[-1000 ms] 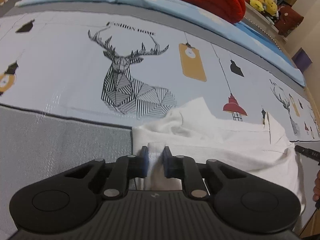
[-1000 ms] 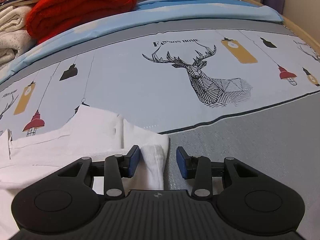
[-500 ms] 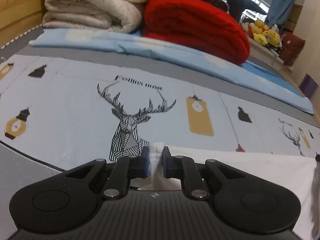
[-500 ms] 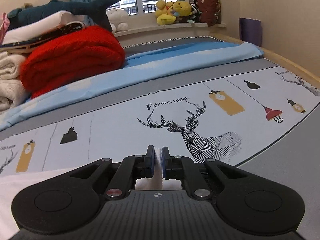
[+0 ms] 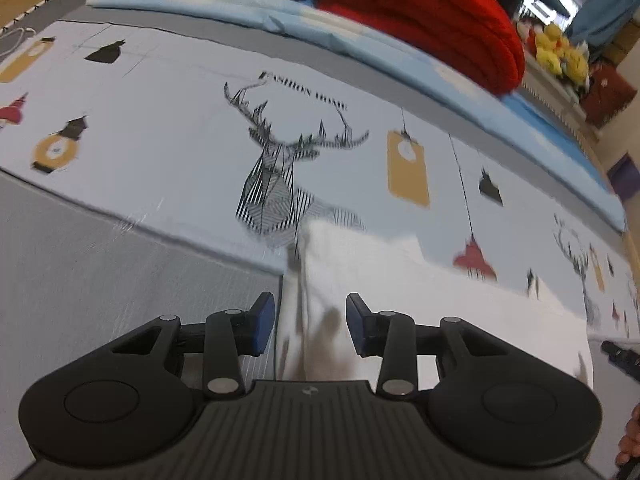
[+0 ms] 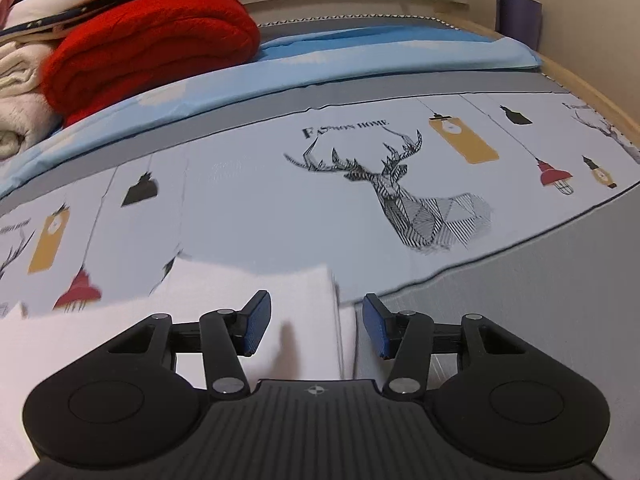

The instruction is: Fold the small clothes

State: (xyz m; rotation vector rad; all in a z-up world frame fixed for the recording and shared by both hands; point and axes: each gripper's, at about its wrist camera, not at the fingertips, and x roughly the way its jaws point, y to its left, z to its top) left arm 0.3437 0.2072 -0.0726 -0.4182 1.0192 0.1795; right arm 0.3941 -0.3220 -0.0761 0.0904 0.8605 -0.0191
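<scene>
A white garment lies folded on the printed bed sheet; it also shows in the right wrist view. My left gripper is open, just above the garment's left edge, with nothing between its blue pads. My right gripper is open above the garment's right edge, also empty. The garment's near part is hidden under both gripper bodies.
A red blanket and cream blankets are stacked at the back of the bed, on a light blue quilt. Plush toys sit on a ledge behind. The other gripper's tip shows at the right edge.
Both grippers were shut on the garment's edge and lifted it half a second ago. Now both have opened and let go, and the garment lies folded on the sheet.
</scene>
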